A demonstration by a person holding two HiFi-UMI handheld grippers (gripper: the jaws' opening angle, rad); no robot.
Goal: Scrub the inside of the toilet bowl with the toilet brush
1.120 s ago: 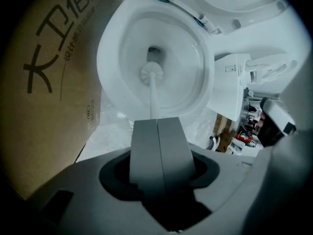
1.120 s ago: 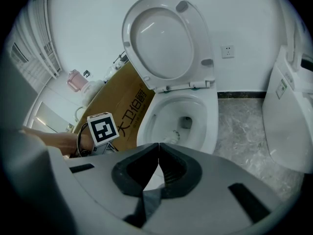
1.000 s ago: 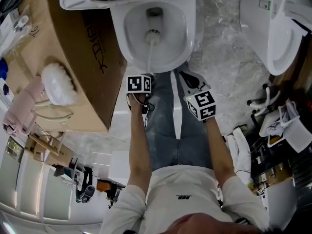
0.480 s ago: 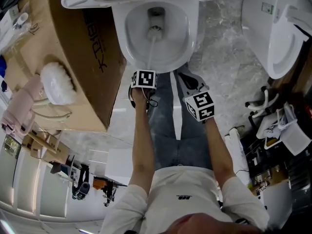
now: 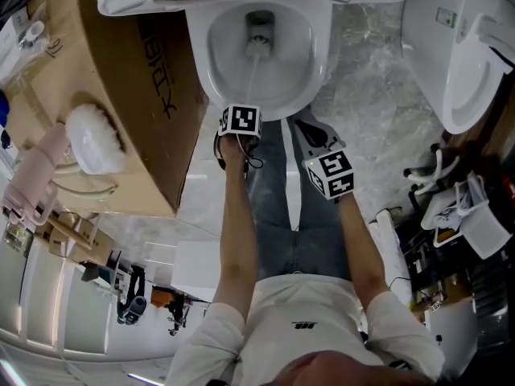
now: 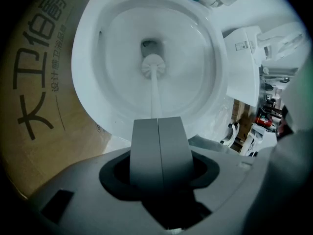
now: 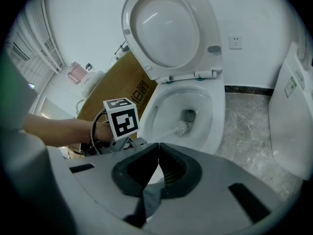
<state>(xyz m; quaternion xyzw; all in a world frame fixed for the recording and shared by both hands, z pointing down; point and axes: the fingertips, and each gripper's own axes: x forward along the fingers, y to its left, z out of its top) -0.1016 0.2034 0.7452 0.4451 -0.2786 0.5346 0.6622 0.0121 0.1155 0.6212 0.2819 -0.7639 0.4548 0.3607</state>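
Head view puts the toilet brush (image 5: 256, 48) with its white bristle head low inside the toilet bowl (image 5: 208, 71), at the drain hole. Its pale handle runs back over the front rim into the left claw (image 6: 157, 126), whose jaws are pressed together on it. The right claw (image 7: 157, 151) hangs just beside, jaws closed on nothing, above the person's jeans (image 5: 278, 215); a cardboard box (image 5: 121, 87) stands against the bowl's left side.
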